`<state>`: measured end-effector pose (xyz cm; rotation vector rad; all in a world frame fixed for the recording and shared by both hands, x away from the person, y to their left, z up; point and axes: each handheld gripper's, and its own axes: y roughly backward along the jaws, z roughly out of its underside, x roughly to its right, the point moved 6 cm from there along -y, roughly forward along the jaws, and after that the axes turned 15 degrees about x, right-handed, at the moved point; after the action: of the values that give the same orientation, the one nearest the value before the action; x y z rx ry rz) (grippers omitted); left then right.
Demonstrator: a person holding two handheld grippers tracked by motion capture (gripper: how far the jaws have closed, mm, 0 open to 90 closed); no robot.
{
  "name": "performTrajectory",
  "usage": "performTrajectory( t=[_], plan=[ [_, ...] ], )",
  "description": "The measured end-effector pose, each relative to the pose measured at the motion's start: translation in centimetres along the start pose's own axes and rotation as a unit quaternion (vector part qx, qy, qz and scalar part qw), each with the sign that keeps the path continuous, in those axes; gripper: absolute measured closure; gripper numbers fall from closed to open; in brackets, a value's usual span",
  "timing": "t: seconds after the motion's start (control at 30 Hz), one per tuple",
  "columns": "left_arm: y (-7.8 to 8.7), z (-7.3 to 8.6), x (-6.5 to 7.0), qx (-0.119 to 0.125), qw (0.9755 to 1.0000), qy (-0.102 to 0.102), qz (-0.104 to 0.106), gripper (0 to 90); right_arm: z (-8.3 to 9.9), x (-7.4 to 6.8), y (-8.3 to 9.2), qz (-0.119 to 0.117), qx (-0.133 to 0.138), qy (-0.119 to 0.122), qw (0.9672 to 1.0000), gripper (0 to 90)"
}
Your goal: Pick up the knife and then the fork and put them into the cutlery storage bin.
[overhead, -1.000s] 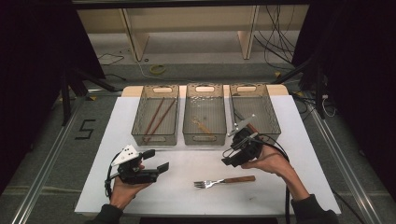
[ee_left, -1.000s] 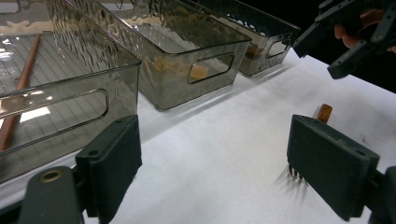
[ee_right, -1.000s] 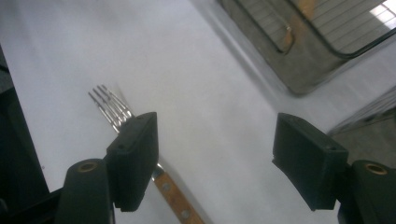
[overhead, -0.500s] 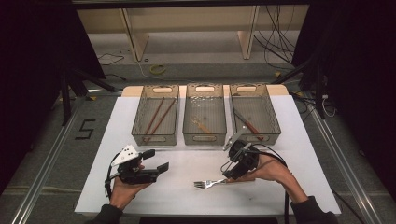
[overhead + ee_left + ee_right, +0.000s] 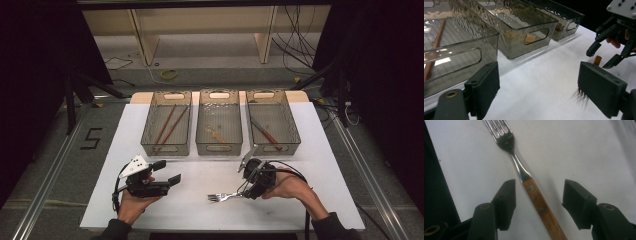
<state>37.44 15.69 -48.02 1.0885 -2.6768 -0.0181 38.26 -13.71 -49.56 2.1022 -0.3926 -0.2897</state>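
A fork point(image 5: 222, 196) with a wooden handle lies on the white table cover, tines to the left. My right gripper point(image 5: 245, 189) is lowered over its handle end. In the right gripper view the jaws stand on either side of the handle point(image 5: 534, 192) with gaps on both sides, and nothing is pressed; they have just been closing. My right gripper point(image 5: 540, 188) is open. My left gripper point(image 5: 169, 171) rests open at the front left, with nothing between its jaws. In the left gripper view my left gripper point(image 5: 539, 82) faces my right gripper point(image 5: 600, 57) and the fork's handle end point(image 5: 597, 60).
Three smoky plastic bins stand in a row at the back of the white cover point(image 5: 200, 170). The left bin point(image 5: 165, 148) holds chopsticks, the middle bin point(image 5: 219, 148) a small utensil, and the right bin point(image 5: 276, 146) a wooden-handled utensil. Cables lie on the floor beyond.
My right gripper has come down and toward the front, from near the right bin onto the fork's handle, and its jaws have narrowed. The left gripper has stayed put.
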Motion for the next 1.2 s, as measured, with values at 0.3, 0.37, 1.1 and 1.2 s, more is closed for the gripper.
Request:
performTrajectory(
  t=[0.3,0.37,1.1,1.2],
  plan=[
    [0.0,0.0,0.0,0.000,1.0000,0.000,0.000,17.0,0.5,0.0,-0.7,-0.002,-0.017,0.022,0.9996,52.9],
    [0.0,0.0,0.0,0.000,1.0000,0.000,0.001,17.0,0.6,0.1,-0.7,-0.003,-0.024,0.030,0.9993,54.6],
    [0.0,0.0,0.1,0.000,1.0000,0.000,0.001,16.9,1.1,-0.3,-1.6,-0.004,-0.063,0.074,0.9952,68.0],
    [0.0,0.0,0.1,0.000,1.0000,0.000,0.001,16.9,1.1,-0.4,-1.6,-0.009,-0.067,0.081,0.9944,69.8]
  ],
)
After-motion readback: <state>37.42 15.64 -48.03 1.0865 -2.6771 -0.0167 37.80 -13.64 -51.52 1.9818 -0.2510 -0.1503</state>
